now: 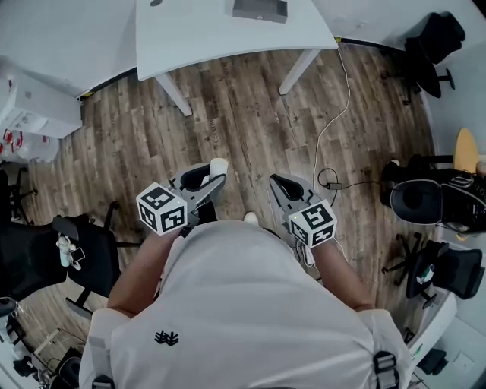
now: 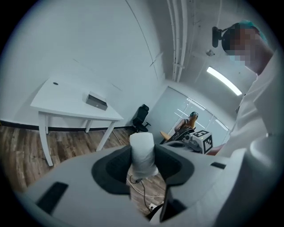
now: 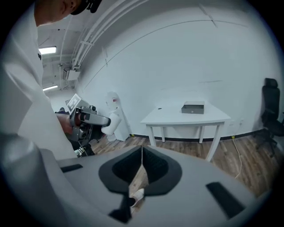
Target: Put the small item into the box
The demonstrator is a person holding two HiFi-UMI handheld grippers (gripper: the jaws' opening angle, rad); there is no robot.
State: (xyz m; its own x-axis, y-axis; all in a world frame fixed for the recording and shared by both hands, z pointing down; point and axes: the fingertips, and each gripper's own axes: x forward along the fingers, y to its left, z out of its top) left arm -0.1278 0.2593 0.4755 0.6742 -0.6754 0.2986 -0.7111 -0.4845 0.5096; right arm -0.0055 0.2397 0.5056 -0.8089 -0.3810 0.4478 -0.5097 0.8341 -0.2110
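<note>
White and roll-shaped, the small item (image 2: 143, 155) is clamped between the jaws of the left gripper (image 1: 211, 173), which stand fairly wide around it, above the wood floor (image 1: 250, 114). The right gripper (image 1: 285, 184) has its jaws pressed together, empty. The grey box (image 1: 260, 9) lies on the white table (image 1: 197, 34), well apart from both grippers.

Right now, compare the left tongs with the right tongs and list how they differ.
The left tongs are clamped on a small white item; the right tongs hold nothing. The left tongs' jaws stand apart around that item; the right tongs' jaws are pressed together. Both are grey and held in front of the person's body, pointing toward the white table with the box on it.
</note>
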